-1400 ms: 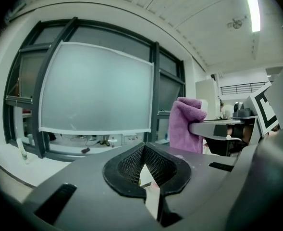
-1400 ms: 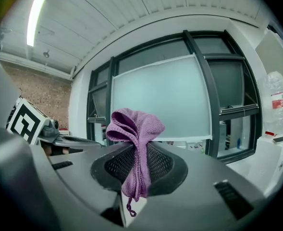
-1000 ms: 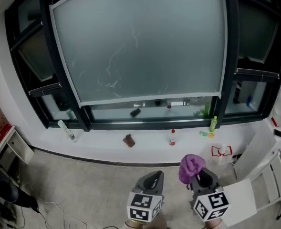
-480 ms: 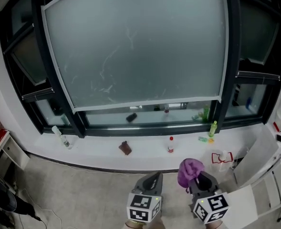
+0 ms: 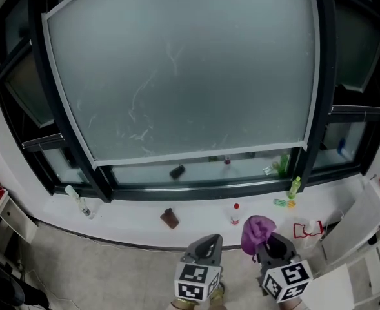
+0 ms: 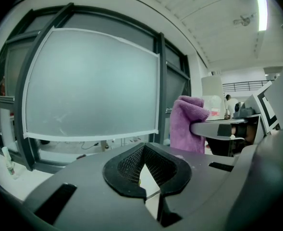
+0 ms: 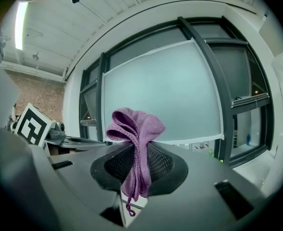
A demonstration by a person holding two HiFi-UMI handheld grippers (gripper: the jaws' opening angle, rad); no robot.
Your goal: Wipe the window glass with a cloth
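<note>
While within right gripper (image 7: pixel 137 176), bunched purple cloth (image 7: pixel 134 128).

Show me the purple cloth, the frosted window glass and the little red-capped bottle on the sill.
purple cloth (image 7: pixel 134 126), right gripper view, bunched top fold
frosted window glass (image 5: pixel 190 70), head view, middle of pane
red-capped bottle (image 5: pixel 235 216), head view, its body

Shows two tools (image 5: pixel 207 241) (image 5: pixel 271 243), one purple cloth (image 5: pixel 257 228), one frosted window pane (image 5: pixel 183 70), three bottles (image 5: pixel 77 200) (image 5: pixel 235 213) (image 5: pixel 295 187) on the sill (image 5: pixel 125 215), and one small brown object (image 5: pixel 170 218) among them.
</note>
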